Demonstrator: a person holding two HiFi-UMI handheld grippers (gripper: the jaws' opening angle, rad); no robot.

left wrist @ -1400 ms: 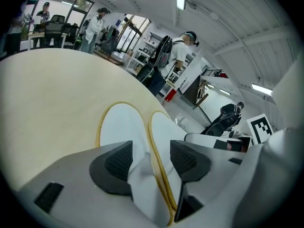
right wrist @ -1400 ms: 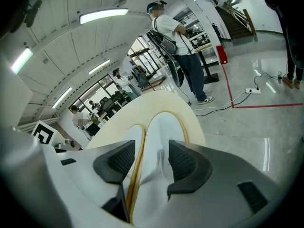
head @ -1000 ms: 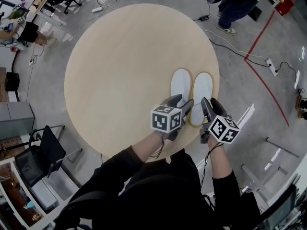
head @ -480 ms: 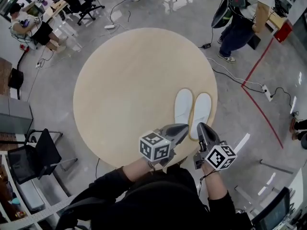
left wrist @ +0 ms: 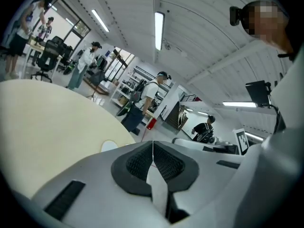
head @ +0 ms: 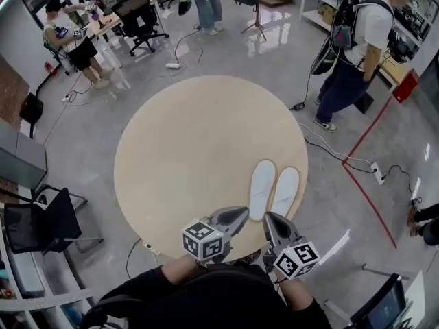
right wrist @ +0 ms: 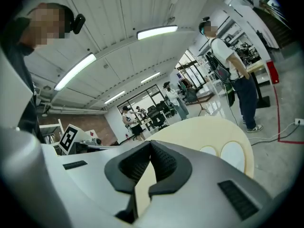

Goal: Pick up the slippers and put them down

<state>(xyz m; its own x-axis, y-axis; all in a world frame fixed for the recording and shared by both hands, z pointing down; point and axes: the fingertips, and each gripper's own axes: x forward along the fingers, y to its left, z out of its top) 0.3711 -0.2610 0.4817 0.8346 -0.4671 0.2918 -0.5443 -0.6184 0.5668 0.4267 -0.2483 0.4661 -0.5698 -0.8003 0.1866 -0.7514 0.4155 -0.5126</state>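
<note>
Two white slippers, the left one [head: 262,189] and the right one [head: 286,191], lie side by side on the round beige table [head: 185,149] near its front right edge. My left gripper [head: 245,212] hovers just short of the slippers' heels, over the table's edge; its jaws are closing the last bit and the pads [left wrist: 164,161] meet with nothing between them. Beside it, my right gripper [head: 267,216] is likewise closing, pads [right wrist: 164,163] together and empty. The right gripper view shows both slippers [right wrist: 234,155] ahead on the table. Only a sliver of a slipper [left wrist: 109,146] shows in the left gripper view.
A person with a backpack [head: 357,53] stands beyond the table at the right. Cables and a power strip [head: 377,172] lie on the floor beside a red tape line [head: 374,190]. A black chair [head: 41,225] stands at the left. People sit at desks [head: 82,40] far left.
Both grippers have pulled back from the slippers' heels toward the table's edge and risen, and their jaws have shut empty. The slippers stay on the table.
</note>
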